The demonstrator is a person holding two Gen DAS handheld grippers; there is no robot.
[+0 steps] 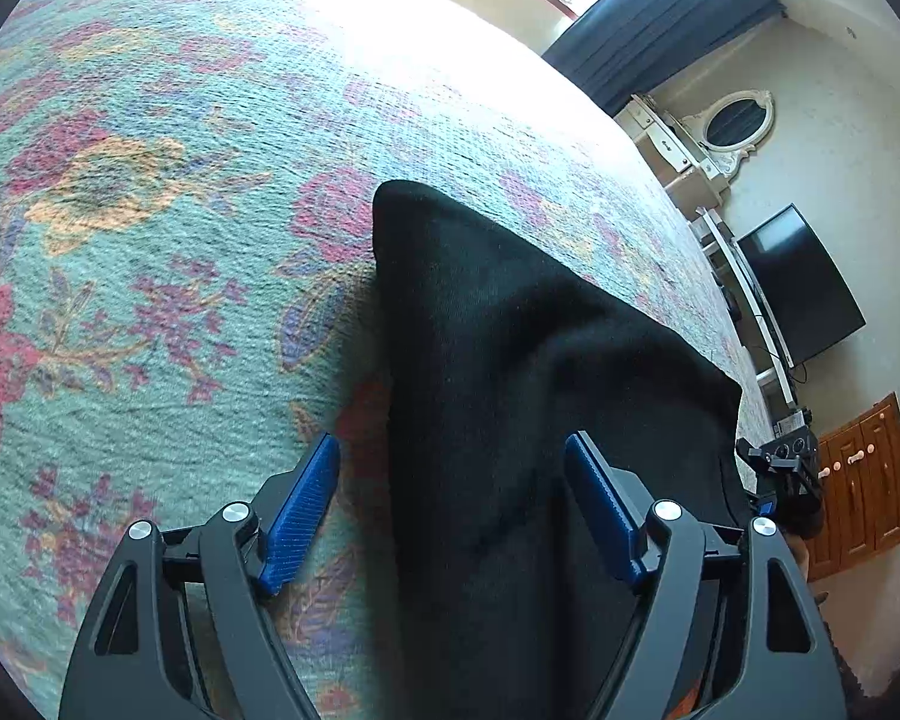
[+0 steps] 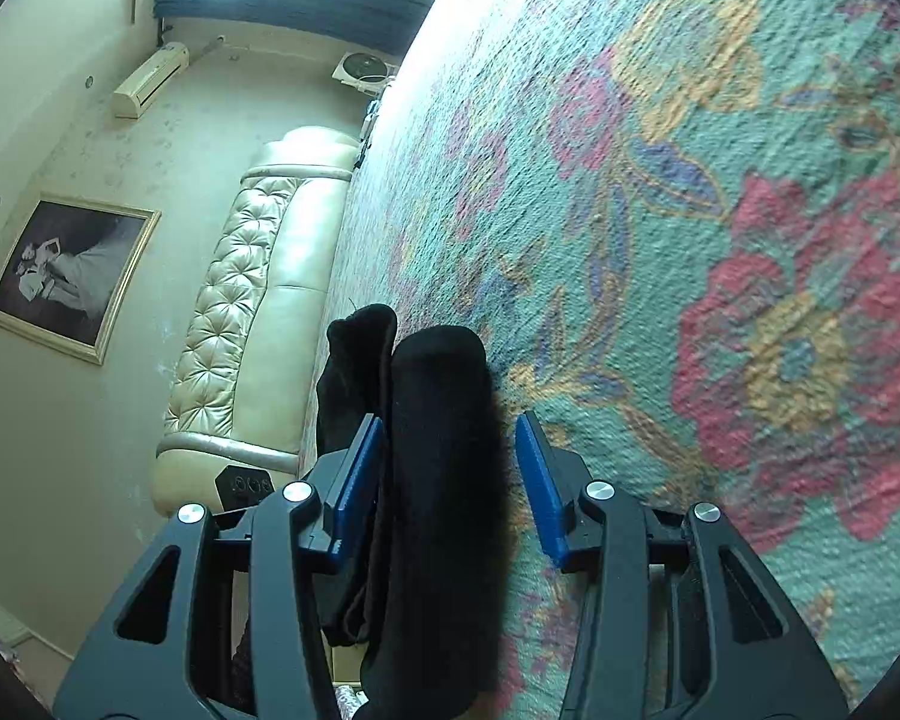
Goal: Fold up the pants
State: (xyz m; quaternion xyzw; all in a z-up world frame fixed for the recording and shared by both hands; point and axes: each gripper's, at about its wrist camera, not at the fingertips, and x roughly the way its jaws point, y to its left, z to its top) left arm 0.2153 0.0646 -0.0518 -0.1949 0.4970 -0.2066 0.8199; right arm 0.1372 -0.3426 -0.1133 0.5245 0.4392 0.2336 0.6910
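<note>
Black pants point(image 1: 510, 330) lie folded into a long strip on the floral bedspread point(image 1: 150, 240). My left gripper point(image 1: 450, 441) hangs over the near part of the strip with its blue pads wide apart. One pad is off the cloth's left edge and the other is above the cloth, so nothing is gripped. In the right wrist view a thick rolled fold of the pants point(image 2: 438, 372) runs between the jaws of my right gripper point(image 2: 450, 420). The left pad is close against the fold, while bedspread shows between the fold and the right pad. A second black fold point(image 2: 354, 360) sticks out left of that gripper.
The bedspread point(image 2: 690, 240) stretches wide around the pants. A cream tufted headboard point(image 2: 258, 276) and a framed picture point(image 2: 66, 276) stand beyond one bed edge. A dark TV point(image 1: 804, 282), a white mirror dresser point(image 1: 738, 120) and a wooden cabinet point(image 1: 864, 480) stand past the other.
</note>
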